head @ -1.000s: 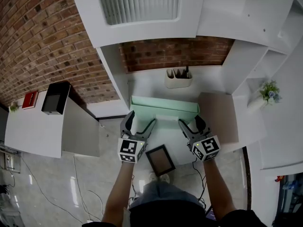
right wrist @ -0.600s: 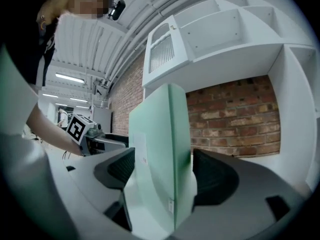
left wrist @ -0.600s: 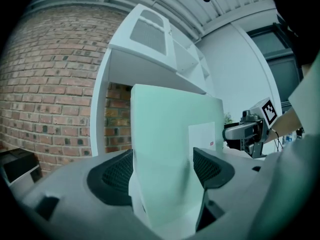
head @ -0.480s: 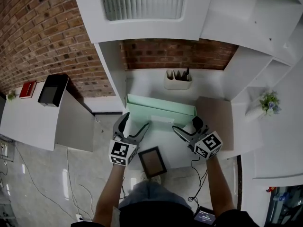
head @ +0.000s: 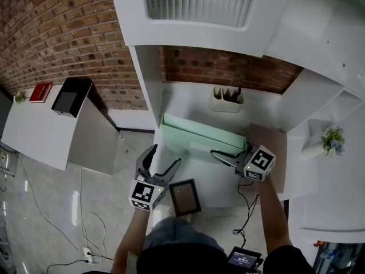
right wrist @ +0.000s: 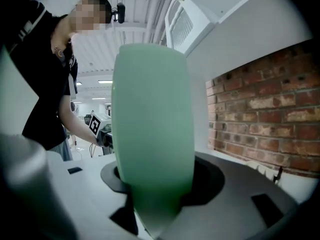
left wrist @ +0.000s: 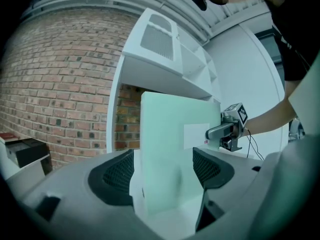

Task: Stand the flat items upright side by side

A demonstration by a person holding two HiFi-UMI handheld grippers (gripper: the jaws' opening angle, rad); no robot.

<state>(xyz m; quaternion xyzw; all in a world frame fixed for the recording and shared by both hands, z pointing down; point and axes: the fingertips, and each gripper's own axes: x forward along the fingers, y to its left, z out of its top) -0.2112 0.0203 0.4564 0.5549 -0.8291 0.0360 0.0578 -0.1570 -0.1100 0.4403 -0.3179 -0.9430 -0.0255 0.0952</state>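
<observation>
A mint-green flat box stands on its long edge across the white desk. My right gripper points left at the box's right end. Its jaws have just been closing and now press on the box, which fills the right gripper view. My left gripper is open just short of the box's left end. The box's near edge shows ahead between the left gripper's pads, untouched, with the right gripper at the far end. A dark picture frame lies flat at the desk's front edge.
A white pen holder stands at the back of the desk by the brick wall. A brown flat board lies at the right under my right arm. White shelves hang overhead. A small plant sits on the right ledge.
My right gripper has swung round to point left and has closed on the box's right end. My left gripper has drawn back from the box toward the front left.
</observation>
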